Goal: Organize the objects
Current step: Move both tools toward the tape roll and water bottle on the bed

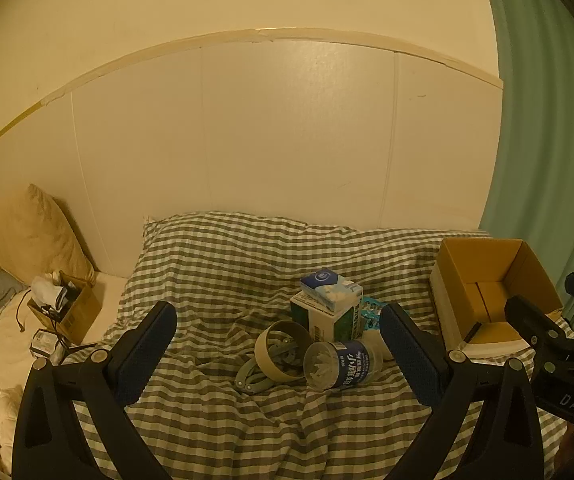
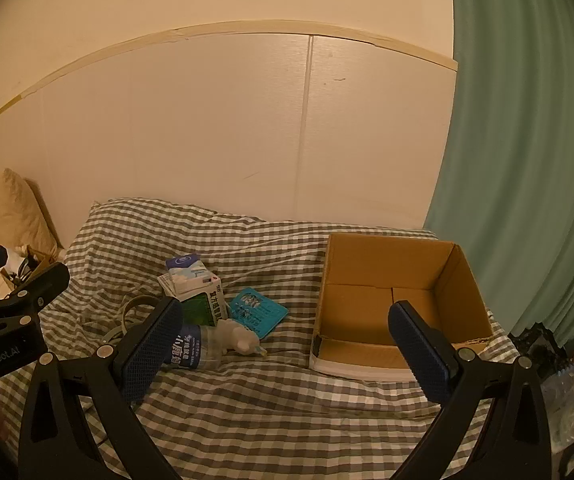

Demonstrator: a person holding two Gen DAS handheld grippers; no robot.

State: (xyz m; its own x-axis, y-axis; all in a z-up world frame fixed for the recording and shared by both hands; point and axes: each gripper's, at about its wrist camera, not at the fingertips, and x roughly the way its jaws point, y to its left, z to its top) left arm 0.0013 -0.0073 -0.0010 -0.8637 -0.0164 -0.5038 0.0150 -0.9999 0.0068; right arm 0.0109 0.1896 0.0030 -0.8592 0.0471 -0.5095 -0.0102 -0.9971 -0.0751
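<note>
Both grippers' fingers (image 1: 407, 352) wide, empty; best taken first: jar (image 1: 341, 364) across its body, then into box (image 2: 463, 280).

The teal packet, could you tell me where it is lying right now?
In the right wrist view, the teal packet lies flat on the checked sheet, between the green-and-white carton and the open cardboard box.

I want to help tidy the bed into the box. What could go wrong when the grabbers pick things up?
The small blue pack sits on top of the green carton, so it might slide off if the carton is lifted. The clear jar lies on its side on the wrinkly checked blanket and could roll away.
</note>
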